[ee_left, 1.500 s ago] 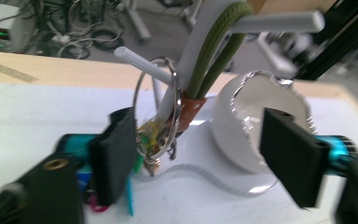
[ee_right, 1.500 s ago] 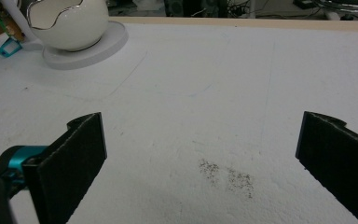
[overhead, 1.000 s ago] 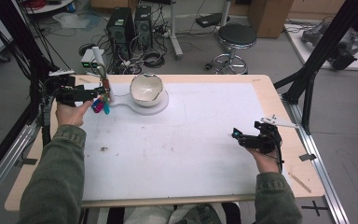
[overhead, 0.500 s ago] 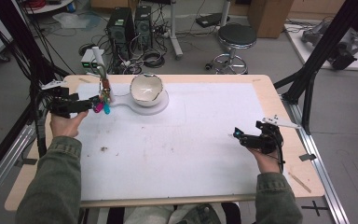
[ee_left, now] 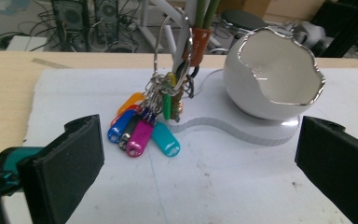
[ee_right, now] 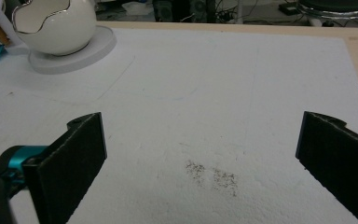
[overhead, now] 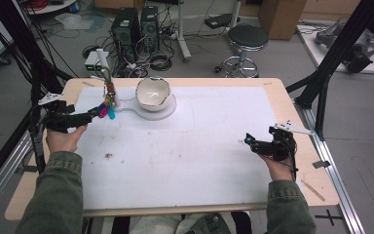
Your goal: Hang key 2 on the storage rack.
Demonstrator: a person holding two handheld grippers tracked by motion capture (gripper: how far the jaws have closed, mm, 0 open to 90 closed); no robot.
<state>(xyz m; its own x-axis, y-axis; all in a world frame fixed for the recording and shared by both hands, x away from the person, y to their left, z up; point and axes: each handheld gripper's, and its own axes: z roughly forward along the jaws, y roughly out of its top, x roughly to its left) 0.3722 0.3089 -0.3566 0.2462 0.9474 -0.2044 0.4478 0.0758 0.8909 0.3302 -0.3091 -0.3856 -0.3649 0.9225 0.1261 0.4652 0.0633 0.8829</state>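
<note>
Hanging key tags (ee_left: 142, 133) overlap, hiding some behind others near left claw (ee_left: 200, 163).

This is a lab or workshop: computer towers (overhead: 135, 27) and tangled cables (overhead: 158, 61) sit on the grey floor beyond the table (overhead: 282, 97), beside a black stool (overhead: 244, 39) and black frame struts (overhead: 338, 53).

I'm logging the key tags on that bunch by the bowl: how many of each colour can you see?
Key tags hanging beside the egg-shaped bowl, as seen in the left gripper view:
Orange: 1
Blue: 1
Black: 1
Magenta: 1
Teal: 1
Green: 1
Total: 6 visible; a reddish edge behind the blue one may be another, too hidden to tell.
</note>
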